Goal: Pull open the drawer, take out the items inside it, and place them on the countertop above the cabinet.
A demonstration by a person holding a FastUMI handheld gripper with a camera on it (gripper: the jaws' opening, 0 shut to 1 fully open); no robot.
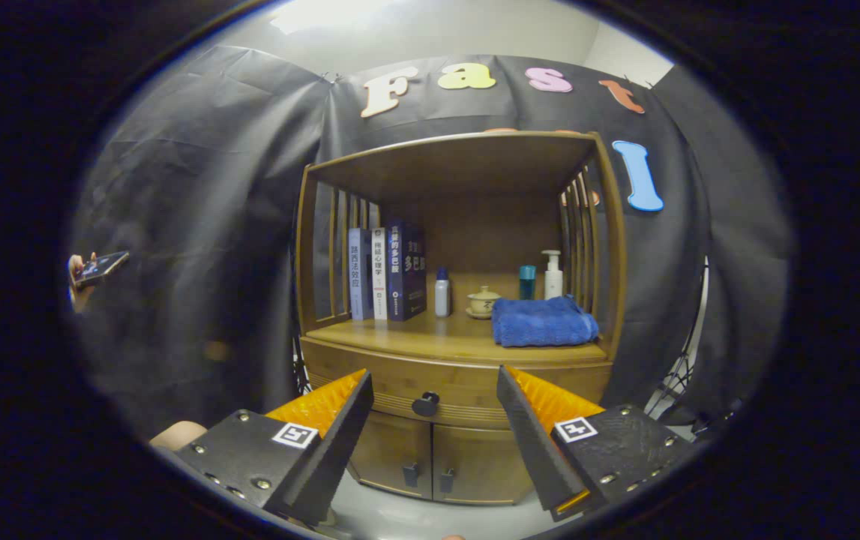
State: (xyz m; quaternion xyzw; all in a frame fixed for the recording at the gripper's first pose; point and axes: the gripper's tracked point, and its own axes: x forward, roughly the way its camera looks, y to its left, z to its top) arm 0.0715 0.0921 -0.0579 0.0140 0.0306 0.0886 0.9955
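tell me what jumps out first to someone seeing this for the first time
A wooden cabinet stands against the black cloth, its drawer shut, with the dark drawer knob lined up between the open gripper fingers but beyond them. On the countertop, a folded blue towel lies at one end and three upright books stand at the other, with small bottles and a lidded cup between.
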